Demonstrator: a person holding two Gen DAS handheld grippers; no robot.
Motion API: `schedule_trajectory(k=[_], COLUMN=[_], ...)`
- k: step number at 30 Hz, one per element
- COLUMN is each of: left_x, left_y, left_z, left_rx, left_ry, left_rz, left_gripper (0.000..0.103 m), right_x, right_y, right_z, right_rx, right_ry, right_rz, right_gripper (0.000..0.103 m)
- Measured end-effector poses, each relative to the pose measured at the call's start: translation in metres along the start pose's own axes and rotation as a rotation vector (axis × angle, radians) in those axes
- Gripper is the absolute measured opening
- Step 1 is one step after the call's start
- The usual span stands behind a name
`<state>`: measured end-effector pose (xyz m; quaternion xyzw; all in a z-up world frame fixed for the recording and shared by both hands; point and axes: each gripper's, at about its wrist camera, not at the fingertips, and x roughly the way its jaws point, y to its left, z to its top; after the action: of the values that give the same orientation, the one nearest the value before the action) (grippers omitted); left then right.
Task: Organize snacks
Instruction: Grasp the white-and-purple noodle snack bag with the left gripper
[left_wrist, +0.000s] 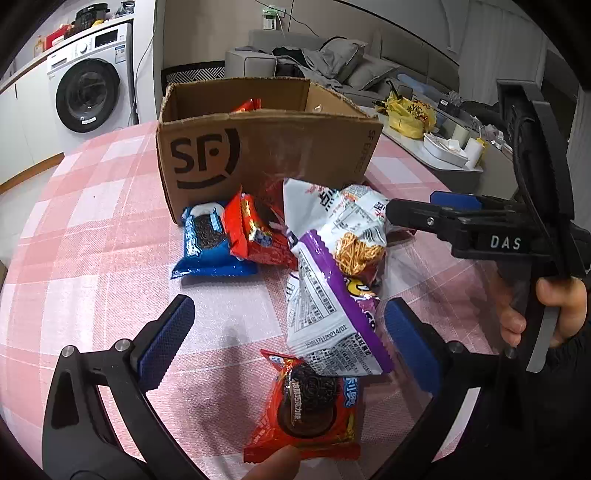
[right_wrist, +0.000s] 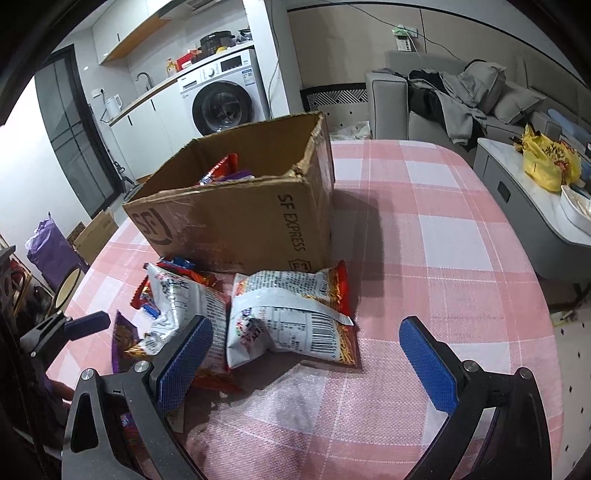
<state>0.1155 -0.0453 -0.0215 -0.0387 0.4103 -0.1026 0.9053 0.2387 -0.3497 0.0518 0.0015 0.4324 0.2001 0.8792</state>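
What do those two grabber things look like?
Both are black plastic tongs with silver screws and blue ridged pads. The left gripper looks just like the right gripper. The left view shows white letters "DAS" on the right one's side.

box (right_wrist: 236, 221) top open | snack pile (left_wrist: 325, 258) crowds its front | table (right_wrist: 443, 258) right side bare

Open cardboard box (left_wrist: 236, 147) stands on the worktop (left_wrist: 92, 229), packets inside. Before it lie cookie packets (left_wrist: 207, 240), left, and noodle bags (left_wrist: 354, 229), right. Nearest, a single cookie packet (left_wrist: 306, 406) partly under a snack bag (left_wrist: 328, 317).
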Motion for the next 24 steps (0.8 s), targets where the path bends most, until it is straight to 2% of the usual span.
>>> schedule_trajectory(k=[7, 9, 11, 15, 16, 19, 21, 24], left_x=[0.014, 0.014, 0.016, 0.02, 0.02, 0.02, 0.02, 0.02], left_y=[-0.001, 0.0, -0.001, -0.006, -0.008, -0.013, -0.013, -0.011], left_z=[-0.003, -0.002, -0.005, -0.005, -0.005, -0.006, -0.006, -0.003], left_rx=[-0.018, -0.018, -0.015, 0.002, 0.008, 0.03, 0.027, 0.013], left_ry=[0.024, 0.025, 0.033, 0.05, 0.049, 0.042, 0.037, 0.027], left_rz=[-0.003, -0.024, -0.06, -0.12, -0.14, -0.144, -0.15, -0.169], left_gripper=[0.102, 0.095, 0.077, 0.056, 0.048, 0.045, 0.043, 0.041], right_x=[0.02, 0.025, 0.03, 0.034, 0.034, 0.037, 0.038, 0.035], right_y=[-0.003, -0.004, -0.005, -0.008, -0.009, -0.01, -0.009, -0.005], right_z=[0.0, 0.0, -0.001, 0.0, 0.0, 0.001, 0.001, 0.001], right_rx=[0.038, 0.059, 0.08, 0.096, 0.099, 0.108, 0.107, 0.088], right_ry=[0.039, 0.048, 0.058, 0.049, 0.046, 0.048, 0.045, 0.037], right_rz=[0.008, 0.006, 0.017, 0.038, 0.041, 0.066, 0.086, 0.089], right_gripper=[0.103, 0.103, 0.103, 0.102, 0.102, 0.096, 0.087, 0.083])
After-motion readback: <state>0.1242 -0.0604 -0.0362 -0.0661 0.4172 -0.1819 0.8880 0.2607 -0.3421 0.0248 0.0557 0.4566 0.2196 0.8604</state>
